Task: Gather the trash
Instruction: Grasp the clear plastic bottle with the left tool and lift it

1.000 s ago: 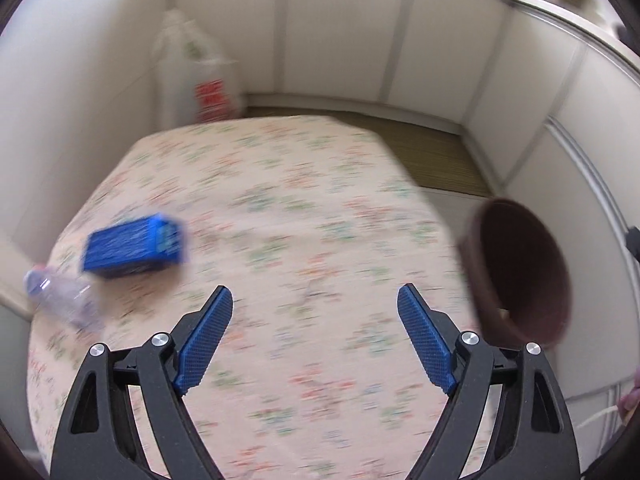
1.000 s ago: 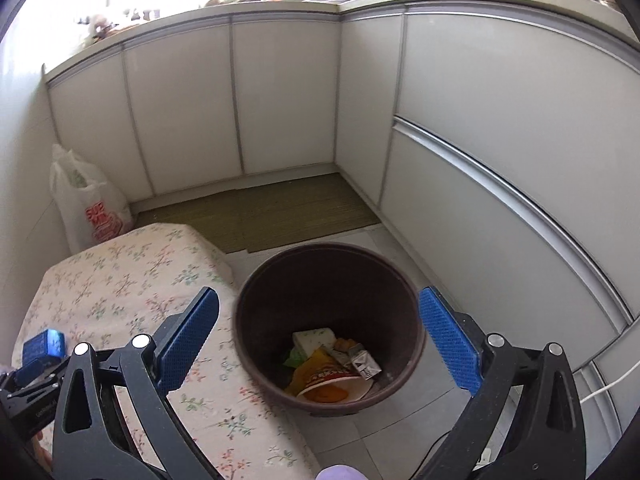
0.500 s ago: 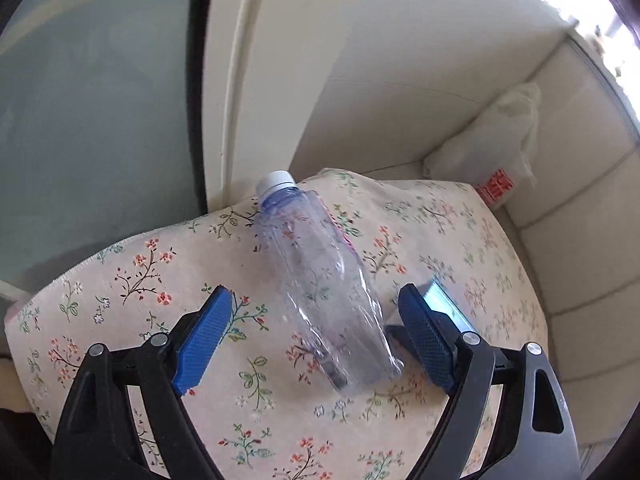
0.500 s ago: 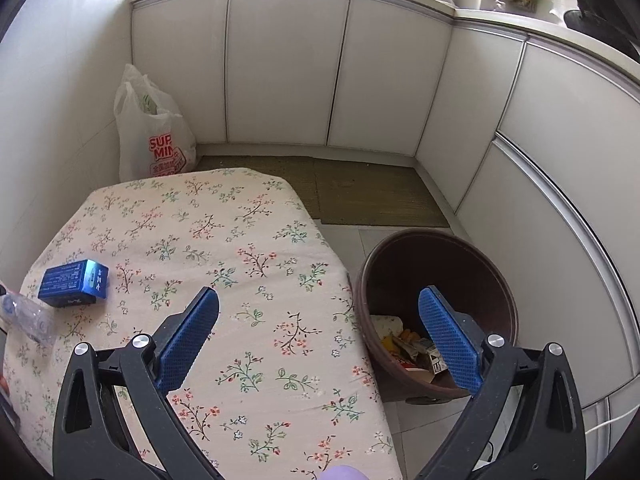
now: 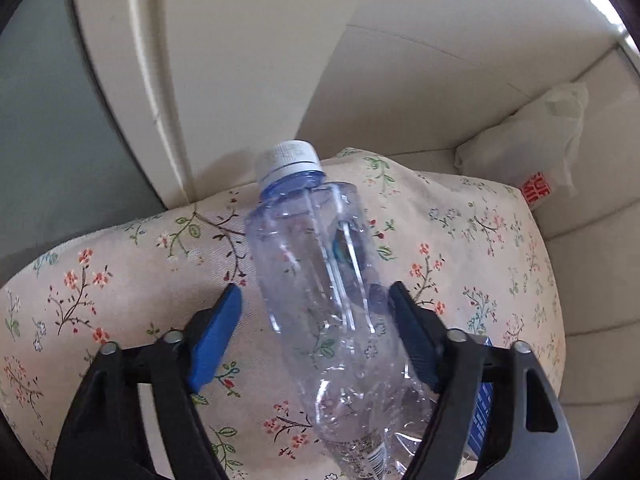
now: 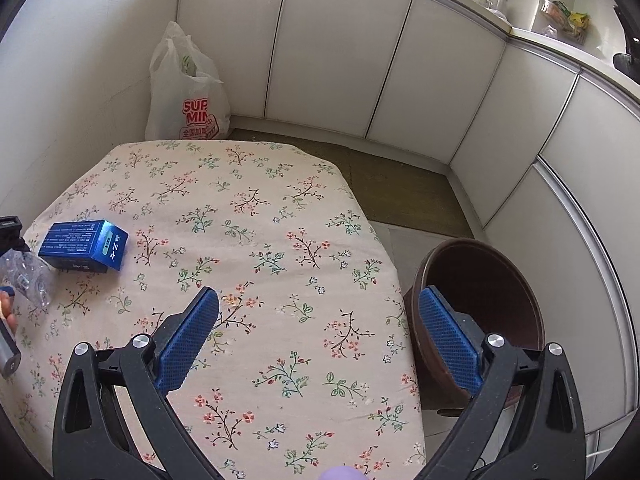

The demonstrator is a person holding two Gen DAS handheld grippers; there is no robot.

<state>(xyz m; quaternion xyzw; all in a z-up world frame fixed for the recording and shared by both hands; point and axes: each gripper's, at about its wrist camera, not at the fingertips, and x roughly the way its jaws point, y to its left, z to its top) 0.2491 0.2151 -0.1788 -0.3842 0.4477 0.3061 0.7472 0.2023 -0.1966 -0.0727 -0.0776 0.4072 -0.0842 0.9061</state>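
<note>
A clear empty plastic bottle (image 5: 320,280) with a white cap lies on the flowered tablecloth (image 5: 120,280). My left gripper (image 5: 316,292) straddles its middle and its jaws are closing. The left pad still stands a little off the bottle, while the right pad is at its side. A blue carton (image 6: 84,245) lies just beyond the bottle (image 6: 24,276) at the table's left. My right gripper (image 6: 318,294) hovers open over the cloth, with nothing between its fingers. The brown bin (image 6: 436,264) stands on the floor to the right of the table.
A white shopping bag (image 6: 188,96) leans in the corner behind the table. White cabinet fronts curve round the back and right. A wall and door frame (image 5: 160,80) rise close behind the bottle. A brown mat (image 6: 400,192) lies on the floor.
My left gripper has come down closer over the bottle and its jaws have narrowed around it. The right gripper has swung left over the table, so the bin now sits further right.
</note>
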